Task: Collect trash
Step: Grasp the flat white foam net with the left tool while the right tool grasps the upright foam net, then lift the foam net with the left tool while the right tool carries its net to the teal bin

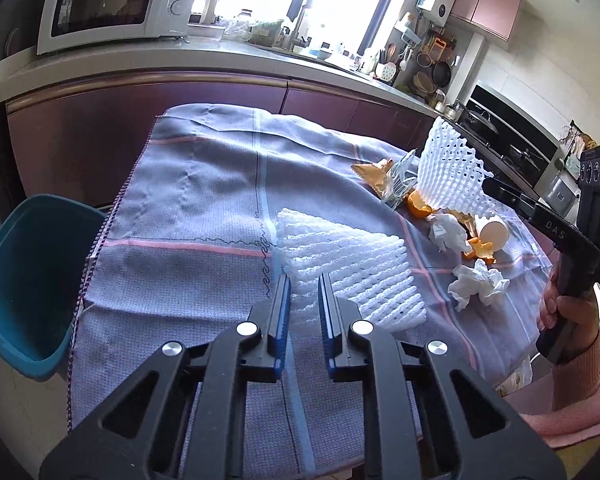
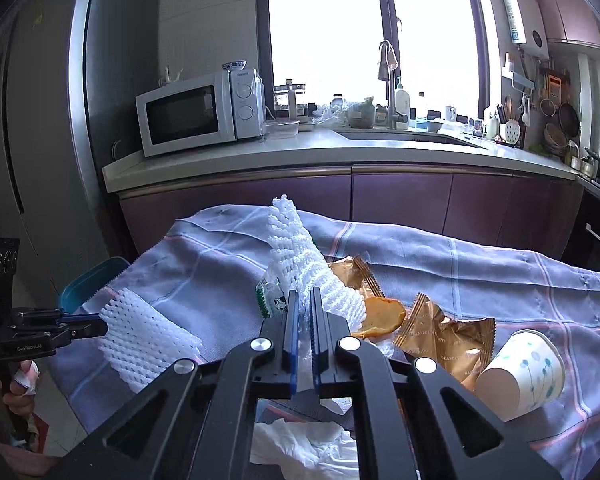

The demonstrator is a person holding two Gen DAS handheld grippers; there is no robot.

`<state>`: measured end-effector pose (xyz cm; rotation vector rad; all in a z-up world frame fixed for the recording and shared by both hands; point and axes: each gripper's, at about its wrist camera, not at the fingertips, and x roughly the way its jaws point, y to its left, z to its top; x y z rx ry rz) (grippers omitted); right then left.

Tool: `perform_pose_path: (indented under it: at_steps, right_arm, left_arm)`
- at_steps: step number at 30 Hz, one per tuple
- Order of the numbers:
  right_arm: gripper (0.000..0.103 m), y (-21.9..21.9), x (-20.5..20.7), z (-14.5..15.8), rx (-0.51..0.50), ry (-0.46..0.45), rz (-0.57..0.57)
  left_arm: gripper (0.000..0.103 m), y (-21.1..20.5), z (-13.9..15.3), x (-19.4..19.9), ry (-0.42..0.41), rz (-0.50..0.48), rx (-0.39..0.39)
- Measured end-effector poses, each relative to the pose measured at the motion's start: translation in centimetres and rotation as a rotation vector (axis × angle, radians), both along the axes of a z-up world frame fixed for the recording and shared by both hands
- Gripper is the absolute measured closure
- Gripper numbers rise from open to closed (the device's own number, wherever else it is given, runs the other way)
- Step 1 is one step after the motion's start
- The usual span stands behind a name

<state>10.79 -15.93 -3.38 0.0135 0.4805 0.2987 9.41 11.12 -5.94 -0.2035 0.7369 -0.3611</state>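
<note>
White foam fruit netting in two pieces, both gripped. Left gripper [image 1: 304,300] pinching the near edge of the flat white foam net sleeve [image 1: 348,272], lying on the grey-blue checked cloth [image 1: 188,184]. Right gripper [image 2: 304,312] pressed together on the upright white foam net tube [image 2: 300,256], raised off the cloth. Teal plastic bin [image 1: 24,280] beside the table's left edge, probably the drop point. Best carried leftward one at a time, lifted clear before swinging so the cloth stays put. Still scattered: gold foil snack wrappers [image 2: 444,332], orange peel [image 2: 380,316], crumpled white tissues [image 1: 476,284], eggshell [image 1: 494,232], tipped paper cup [image 2: 524,372]. Nothing between left hand and bin.
</note>
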Motion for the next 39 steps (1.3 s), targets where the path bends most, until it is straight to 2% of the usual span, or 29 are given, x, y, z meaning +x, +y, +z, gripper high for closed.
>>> perform_pose_path:
  at_steps: [11,21,39]
  right_arm:
    - [0.099,0.3,-1.7,2.8,0.032,-0.068,0.044]
    - [0.099,1.7,-2.1,3.4,0.11,-0.059,0.137]
    - [0.099,6.7,-1.4,3.8,0.132,-0.046,0.289]
  left_arm:
    - [0.09,1.1,2.7,-1.4,-0.077,0.01,-0.009]
    - [0.091,1.9,3.9,-2.3,-0.111,0.032,0.009]
    - [0.091,4.5,5.5,-4.4,-0.156,0.104,0.022]
